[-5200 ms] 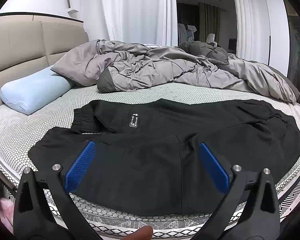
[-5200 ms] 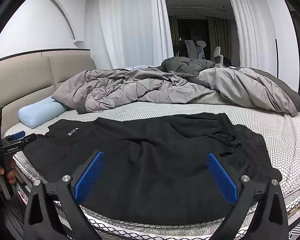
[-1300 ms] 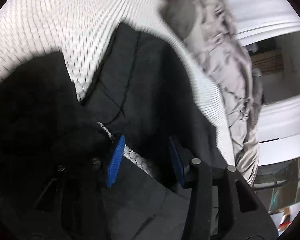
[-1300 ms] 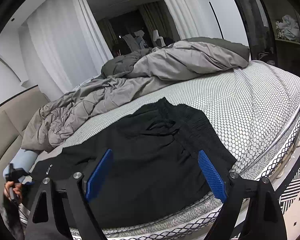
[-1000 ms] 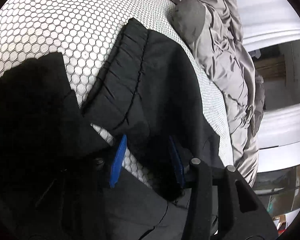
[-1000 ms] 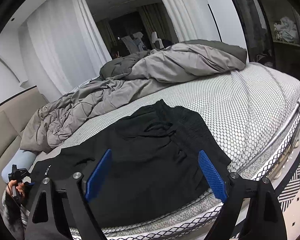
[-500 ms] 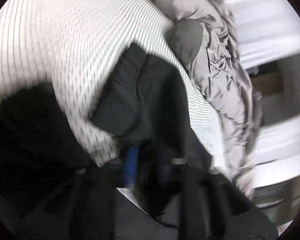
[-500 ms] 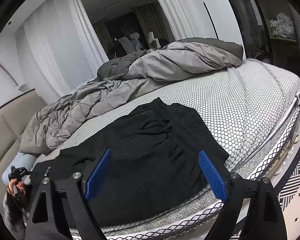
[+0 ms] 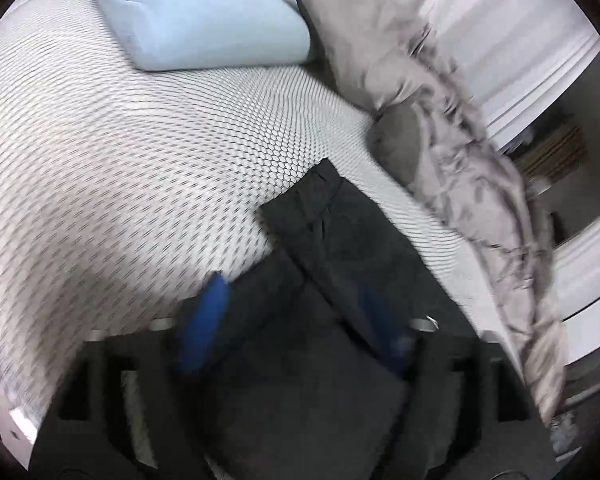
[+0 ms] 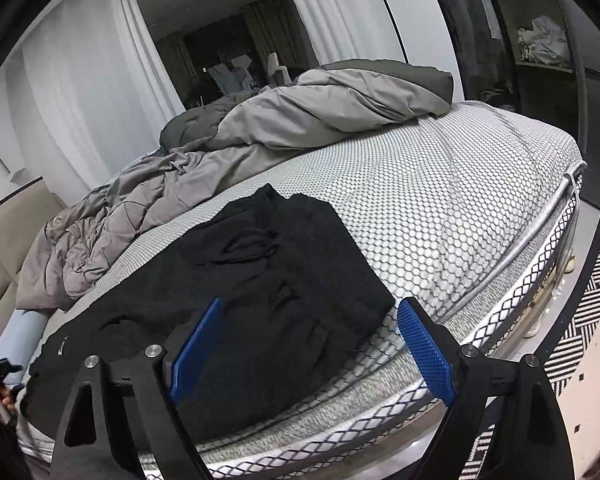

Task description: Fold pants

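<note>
Two tools in view, one per hand. Right tool [image 10: 306, 344], nearest in its own cam: blue pads spread wide, nothing btwn them, hanging over the near edge of the bed [image 10: 460, 216] w/ the pants [image 10: 260, 280] just under and ahead. Left tool [image 9: 296, 324], blurred in its cam: jaws have just been opening, pads now apart; black cloth lies under and btwn them, but pads not pressing on it as far as the blur lets me tell.

Pants: black, matte, lying flat on the honeycomb-pattern mattress near the front edge. In the right cam the long axis runs from lower left to upper right, roughly along the bed's near edge. Right end looks wrinkled and bunched, squarish outline. A small white label shows near the left end. In the left cam one gathered end w/ a stitched band points up and away toward the pillow [image 9: 204, 12].

Beyond the pants: bare mattress, then a rumpled grey duvet [image 10: 300, 120] across the far side. Light-blue pillow at the headboard end. White curtains [image 10: 92, 92] behind.
</note>
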Motion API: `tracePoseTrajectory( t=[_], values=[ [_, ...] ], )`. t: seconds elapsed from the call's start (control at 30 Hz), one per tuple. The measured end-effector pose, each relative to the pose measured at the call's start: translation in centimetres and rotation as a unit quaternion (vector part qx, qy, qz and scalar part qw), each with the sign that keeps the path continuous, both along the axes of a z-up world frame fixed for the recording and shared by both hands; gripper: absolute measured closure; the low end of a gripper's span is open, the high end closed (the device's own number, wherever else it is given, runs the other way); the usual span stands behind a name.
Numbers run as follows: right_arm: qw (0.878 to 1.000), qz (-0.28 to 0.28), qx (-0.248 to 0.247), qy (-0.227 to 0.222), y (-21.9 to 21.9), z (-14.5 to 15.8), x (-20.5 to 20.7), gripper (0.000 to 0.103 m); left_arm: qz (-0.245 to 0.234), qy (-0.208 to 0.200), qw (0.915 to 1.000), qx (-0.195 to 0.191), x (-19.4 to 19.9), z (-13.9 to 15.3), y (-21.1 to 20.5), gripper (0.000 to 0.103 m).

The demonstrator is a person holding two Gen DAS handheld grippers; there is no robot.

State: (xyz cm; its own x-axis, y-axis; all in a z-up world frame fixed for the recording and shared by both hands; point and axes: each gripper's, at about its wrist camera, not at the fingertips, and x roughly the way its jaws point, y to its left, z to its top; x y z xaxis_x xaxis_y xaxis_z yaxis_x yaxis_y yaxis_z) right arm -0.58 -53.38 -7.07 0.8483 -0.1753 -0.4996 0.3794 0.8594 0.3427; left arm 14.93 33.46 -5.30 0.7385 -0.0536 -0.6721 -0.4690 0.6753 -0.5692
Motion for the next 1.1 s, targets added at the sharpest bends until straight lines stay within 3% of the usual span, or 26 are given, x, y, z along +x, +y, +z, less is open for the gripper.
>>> tracePoseTrajectory(
  t=[0.1,0.2,0.3,0.47,0.53,0.6,0.73,0.83,0.93,1.0,1.1],
  values=[
    [1.0,-0.001,0.008,0.007,-0.6,-0.8,-0.3,0.013,0.005,0.003,1.0,-0.008,-4.6,-0.3,0.2,0.027],
    [1.0,-0.003,0.02,0.01,-1.1,-1.5,-0.7,0.013,-0.008,0.006,0.9986,-0.052,-8.6,-2.0,0.7,0.027],
    [1.0,-0.003,0.028,0.009,-1.3,-1.9,-0.6,0.013,-0.033,0.001,0.9954,-0.09,-9.5,-4.3,0.1,0.029],
    [0.999,0.005,0.039,0.004,-1.2,-2.2,-0.4,0.013,-0.028,-0.013,0.9955,-0.09,-6.4,-6.0,-1.0,0.056],
    [0.999,0.005,0.049,0.003,-1.4,-2.4,-0.4,0.013,-0.021,-0.003,0.998,-0.059,-4.4,-6.2,-1.6,0.099],
    [0.998,0.003,0.066,0.003,-2.0,-2.7,-0.6,0.013,-0.006,0.0,0.9992,-0.04,-3.0,-6.4,-1.9,0.101],
    [0.994,-0.006,0.111,0.017,-3.8,-4.3,-1.0,0.014,0.01,-0.032,0.9984,-0.046,-4.6,-5.8,-0.9,0.101],
    [0.988,0.023,0.151,0.013,-4.4,-5.6,-0.2,0.029,0.014,-0.025,0.9986,-0.045,-5.3,-5.9,-0.1,0.101],
    [0.983,0.049,0.177,0.008,-4.2,-6.8,2.0,0.031,0.016,-0.02,0.9986,-0.047,-5.7,-6.0,0.1,0.101],
    [0.98,0.046,0.193,0.02,-4.1,-7.8,4.0,0.062,0.019,-0.02,0.998,-0.057,-5.9,-6.2,0.3,0.101],
    [0.982,0.026,0.185,0.013,-4.1,-7.3,3.8,0.087,0.021,-0.023,0.9978,-0.059,-7.1,-6.2,0.4,0.101]
  ],
)
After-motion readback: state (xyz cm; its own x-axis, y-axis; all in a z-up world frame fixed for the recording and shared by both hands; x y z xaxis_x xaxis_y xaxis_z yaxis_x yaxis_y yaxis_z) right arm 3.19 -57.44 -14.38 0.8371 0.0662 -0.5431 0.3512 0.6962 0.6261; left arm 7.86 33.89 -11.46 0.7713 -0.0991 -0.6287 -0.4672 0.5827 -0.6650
